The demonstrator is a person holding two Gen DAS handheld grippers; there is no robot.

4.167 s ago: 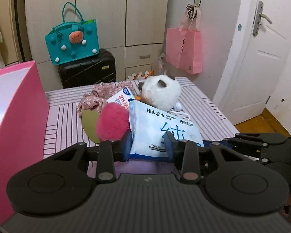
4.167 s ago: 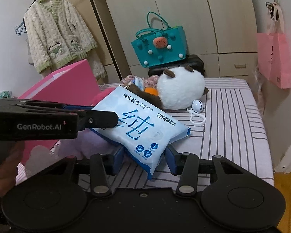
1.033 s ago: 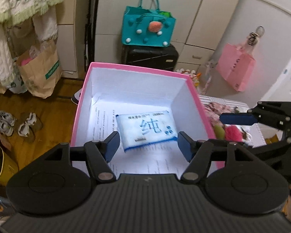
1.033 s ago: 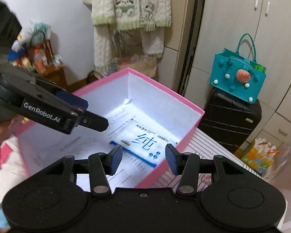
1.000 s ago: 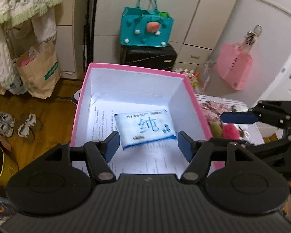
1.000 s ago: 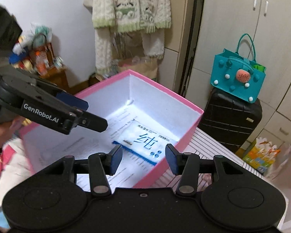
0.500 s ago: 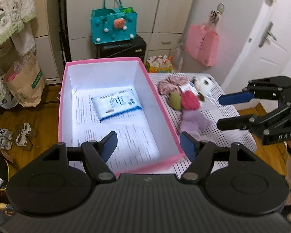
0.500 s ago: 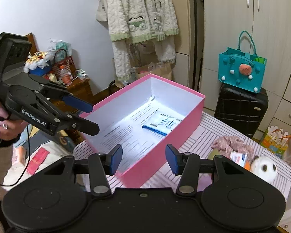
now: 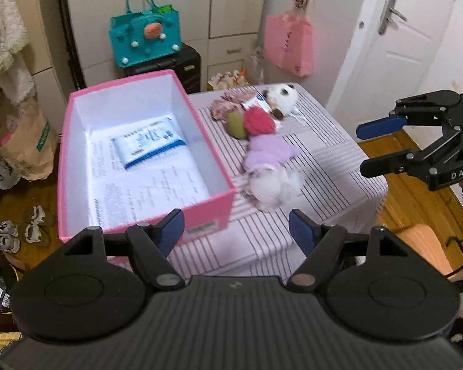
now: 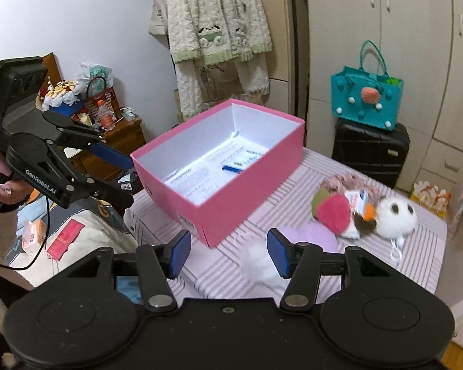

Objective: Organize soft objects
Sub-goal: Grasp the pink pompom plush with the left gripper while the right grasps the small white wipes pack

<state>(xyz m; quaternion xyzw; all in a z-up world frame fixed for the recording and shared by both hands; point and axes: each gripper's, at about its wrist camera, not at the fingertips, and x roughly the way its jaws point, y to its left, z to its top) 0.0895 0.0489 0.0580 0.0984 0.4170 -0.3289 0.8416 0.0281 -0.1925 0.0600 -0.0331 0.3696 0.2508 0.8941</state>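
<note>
Both grippers backed off pink box (image 9: 145, 215), jaws just widened, empty, wipes pack (image 9: 148, 145) inside.

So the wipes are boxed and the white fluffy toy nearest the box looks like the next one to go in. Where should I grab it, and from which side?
Grip the white fluffy toy across its round body, coming from above. It lies on the table with its top clear, but the pink box stands close on one side and the lilac plush touches it behind. Both open grippers are empty; the right gripper looks nearer.
</note>
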